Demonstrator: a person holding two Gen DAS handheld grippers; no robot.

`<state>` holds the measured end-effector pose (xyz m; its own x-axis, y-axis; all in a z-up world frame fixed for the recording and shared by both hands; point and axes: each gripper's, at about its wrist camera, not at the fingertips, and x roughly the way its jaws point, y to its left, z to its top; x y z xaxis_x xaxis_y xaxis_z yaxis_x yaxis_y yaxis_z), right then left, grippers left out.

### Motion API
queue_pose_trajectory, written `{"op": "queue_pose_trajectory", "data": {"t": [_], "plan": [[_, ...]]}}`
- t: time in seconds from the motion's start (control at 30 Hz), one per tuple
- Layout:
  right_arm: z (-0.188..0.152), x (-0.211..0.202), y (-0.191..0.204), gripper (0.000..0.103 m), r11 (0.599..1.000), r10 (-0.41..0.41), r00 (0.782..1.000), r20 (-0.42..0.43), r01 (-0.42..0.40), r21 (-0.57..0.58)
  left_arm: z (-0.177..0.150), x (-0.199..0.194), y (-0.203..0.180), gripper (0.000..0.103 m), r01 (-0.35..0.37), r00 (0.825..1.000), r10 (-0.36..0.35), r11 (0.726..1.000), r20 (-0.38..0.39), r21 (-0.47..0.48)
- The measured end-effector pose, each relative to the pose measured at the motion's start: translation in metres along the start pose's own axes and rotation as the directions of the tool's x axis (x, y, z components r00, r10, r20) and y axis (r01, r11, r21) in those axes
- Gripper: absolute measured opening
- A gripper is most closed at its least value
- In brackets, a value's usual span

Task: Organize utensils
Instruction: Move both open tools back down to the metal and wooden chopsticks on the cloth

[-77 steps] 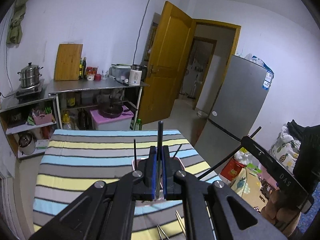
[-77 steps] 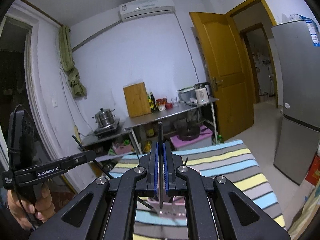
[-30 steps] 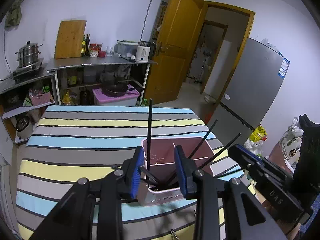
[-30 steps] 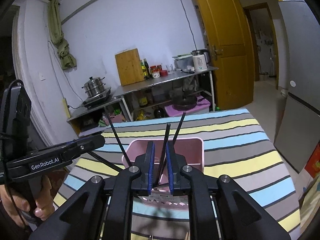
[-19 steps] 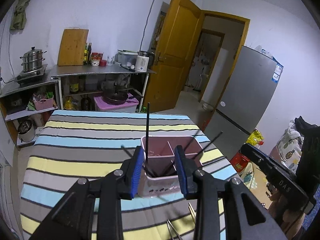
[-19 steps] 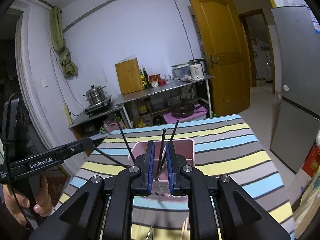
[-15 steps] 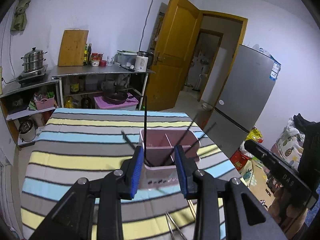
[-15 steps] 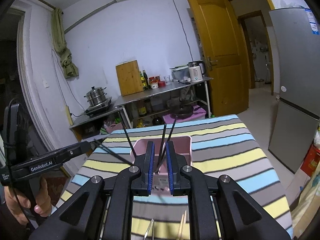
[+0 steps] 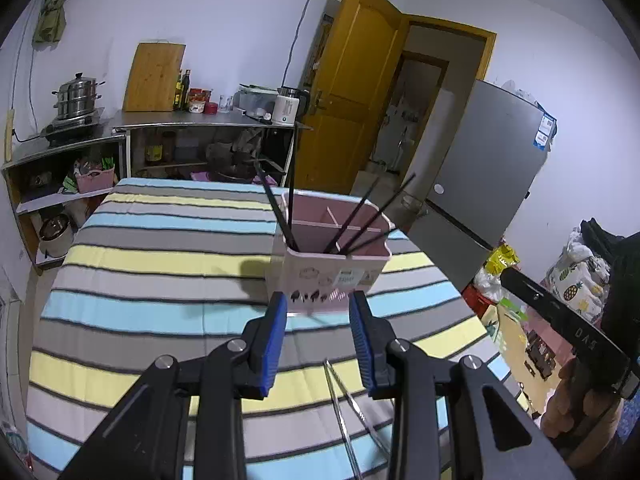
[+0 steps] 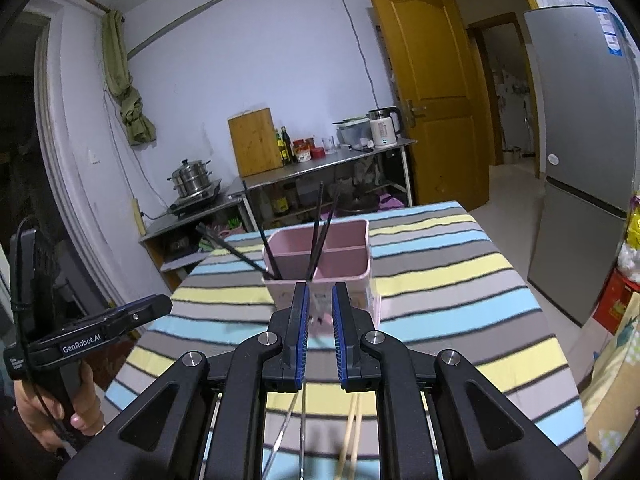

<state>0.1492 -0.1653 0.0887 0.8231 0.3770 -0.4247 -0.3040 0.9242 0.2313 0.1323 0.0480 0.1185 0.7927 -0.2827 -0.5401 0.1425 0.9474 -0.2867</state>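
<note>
the left gripper [image 9: 318, 322] is spread and empty, the right gripper [image 10: 319, 312] parted and empty too. ahead of both sets of fingers stands the pink plastic divided holder [image 9: 330, 264] with thin black chopsticks [image 9: 360, 216]. below the fingers lie pale wooden chopsticks [image 10: 352, 428] and thin metal chopsticks [image 9: 344, 408]: light, stiff, likely slippery, best pinched mid-length.

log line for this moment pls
left gripper open, empty | right gripper open, empty | black chopsticks in pink holder

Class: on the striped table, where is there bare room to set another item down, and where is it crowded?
Free: stripes left of the pink caddy, and right of it. Crowded: near edge, with metal tongs and wooden chopsticks.
</note>
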Motion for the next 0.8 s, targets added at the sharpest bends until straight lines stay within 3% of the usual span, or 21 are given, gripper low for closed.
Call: {"op": "queue_pose_trajectory", "data": {"t": [0.47, 0.8], "plan": [[-0.039, -0.008, -0.001, 0.012, 1.000, 0.005, 0.998, -0.056, -0.004, 0.006, -0.047, -0.001, -0.011, 0.034, 0.008, 0.999, -0.008, 1.000, -0.044, 0.007], [-0.063, 0.003, -0.014, 0.012, 1.000, 0.011, 0.993, -0.115, -0.008, 0.029, -0.074, 0.029, -0.017, 0.034, 0.010, 0.991, -0.010, 1.000, -0.133, 0.004]]}}
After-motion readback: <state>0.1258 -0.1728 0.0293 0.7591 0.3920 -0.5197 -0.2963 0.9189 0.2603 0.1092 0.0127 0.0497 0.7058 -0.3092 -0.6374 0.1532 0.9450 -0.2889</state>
